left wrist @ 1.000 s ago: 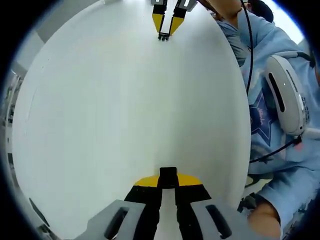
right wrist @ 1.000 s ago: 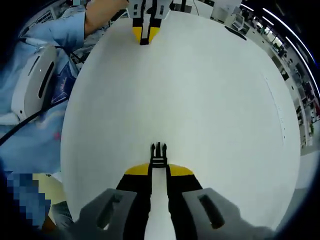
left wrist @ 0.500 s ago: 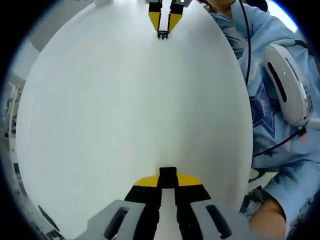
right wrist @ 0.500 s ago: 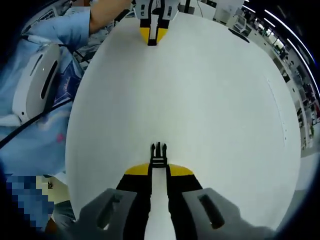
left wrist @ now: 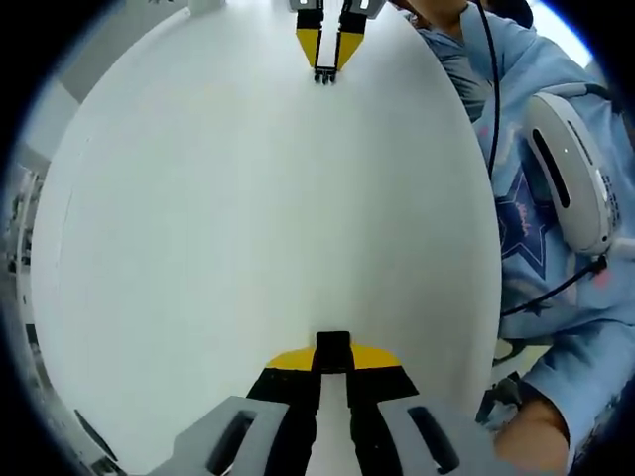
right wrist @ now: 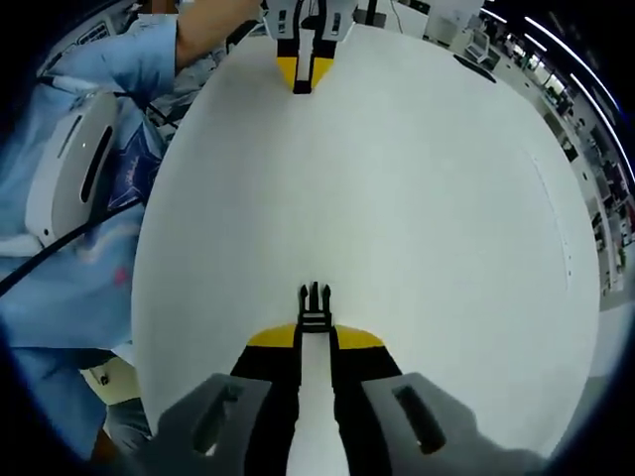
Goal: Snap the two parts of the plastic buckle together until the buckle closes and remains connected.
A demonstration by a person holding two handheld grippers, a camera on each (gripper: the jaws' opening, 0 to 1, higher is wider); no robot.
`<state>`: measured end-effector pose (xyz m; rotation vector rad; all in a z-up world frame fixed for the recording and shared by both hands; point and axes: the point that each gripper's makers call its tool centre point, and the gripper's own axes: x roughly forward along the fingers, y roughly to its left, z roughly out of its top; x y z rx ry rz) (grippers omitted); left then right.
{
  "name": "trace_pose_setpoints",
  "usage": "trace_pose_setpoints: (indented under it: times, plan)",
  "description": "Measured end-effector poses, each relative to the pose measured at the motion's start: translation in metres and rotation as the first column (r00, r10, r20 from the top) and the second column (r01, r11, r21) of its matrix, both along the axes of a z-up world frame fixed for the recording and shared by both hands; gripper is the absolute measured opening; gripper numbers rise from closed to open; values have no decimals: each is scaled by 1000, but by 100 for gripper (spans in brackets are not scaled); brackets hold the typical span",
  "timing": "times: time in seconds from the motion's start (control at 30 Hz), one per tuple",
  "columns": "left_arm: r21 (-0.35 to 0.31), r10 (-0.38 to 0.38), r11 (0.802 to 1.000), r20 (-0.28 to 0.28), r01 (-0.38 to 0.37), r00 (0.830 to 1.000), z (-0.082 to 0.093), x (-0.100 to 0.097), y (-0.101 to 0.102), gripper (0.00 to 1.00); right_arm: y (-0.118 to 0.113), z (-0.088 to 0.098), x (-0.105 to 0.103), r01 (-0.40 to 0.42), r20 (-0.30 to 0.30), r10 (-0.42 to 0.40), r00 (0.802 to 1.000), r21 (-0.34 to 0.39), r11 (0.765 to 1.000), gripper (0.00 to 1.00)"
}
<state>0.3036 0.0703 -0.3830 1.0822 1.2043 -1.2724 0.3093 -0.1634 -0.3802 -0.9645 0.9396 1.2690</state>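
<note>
Buckle halves unjoined, well apart over white table (left wrist: 248, 198). Left gripper (left wrist: 333, 349) clenched on socket half (left wrist: 333, 342), 6 o'clock; right gripper (right wrist: 315, 315) grasping pronged half (right wrist: 315, 302). Approach, mating remain.

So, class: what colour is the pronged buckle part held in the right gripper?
Black; the pronged buckle part shows best in the right gripper view.

A white table (left wrist: 248, 198) lies beside a person's light-blue sleeve (right wrist: 109, 69) and a white device (left wrist: 571, 174).
</note>
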Motion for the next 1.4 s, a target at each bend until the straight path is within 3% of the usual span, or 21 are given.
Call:
trace_pose_setpoints:
  times: [0.57,1.0,1.4]
  plan:
    - [-102,-37,994,3,37,999,-1,2,-28,8,14,-1,-6,-6,-16,7,1000,29,1000,11]
    - [-195,-63,979,32,68,998,-1,4,-65,8,12,-2,-6,-15,-9,16,1000,43,999,11]
    - [-243,-78,966,40,86,996,-1,0,-81,8,18,-2,-6,-15,-7,15,1000,41,999,11]
